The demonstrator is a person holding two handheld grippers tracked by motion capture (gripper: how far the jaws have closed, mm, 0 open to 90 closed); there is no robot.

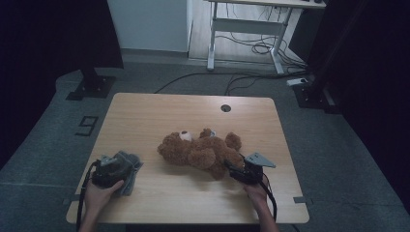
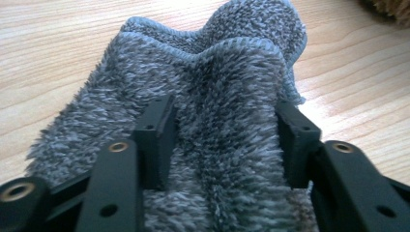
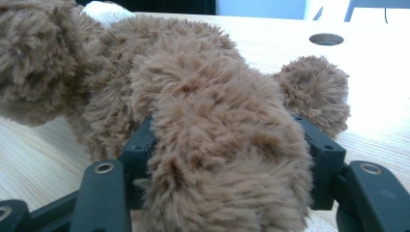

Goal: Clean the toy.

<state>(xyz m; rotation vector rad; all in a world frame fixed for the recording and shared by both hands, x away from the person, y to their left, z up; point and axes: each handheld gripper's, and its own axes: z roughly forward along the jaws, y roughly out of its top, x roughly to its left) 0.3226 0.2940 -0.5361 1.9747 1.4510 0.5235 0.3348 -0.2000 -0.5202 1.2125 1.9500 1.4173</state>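
A brown teddy bear (image 1: 200, 152) lies on its back near the middle of a light wooden desk (image 1: 159, 108), its head pointing toward the left side and its legs toward the right. The right claw (image 1: 235, 171) pinches one of the bear's legs (image 3: 227, 164); in the right gripper view the thick brown fur bulges between the two black jaws, which press against it from either side. The bear's other foot (image 3: 314, 92) sits just beyond, resting on the wood. A grey fluffy cloth (image 1: 126, 166), edged in pale blue, lies crumpled near the front left part of the desk, well apart from the bear. The left claw (image 1: 116, 169) rests on this cloth; in the left gripper view its jaws stand on either side of a raised ridge of the cloth (image 2: 227, 125), touching the pile and gathering it into a fold between them. A hand holds each gripper from the near edge of the desk. A small round hole (image 1: 226, 108) shows in the desk's far side.
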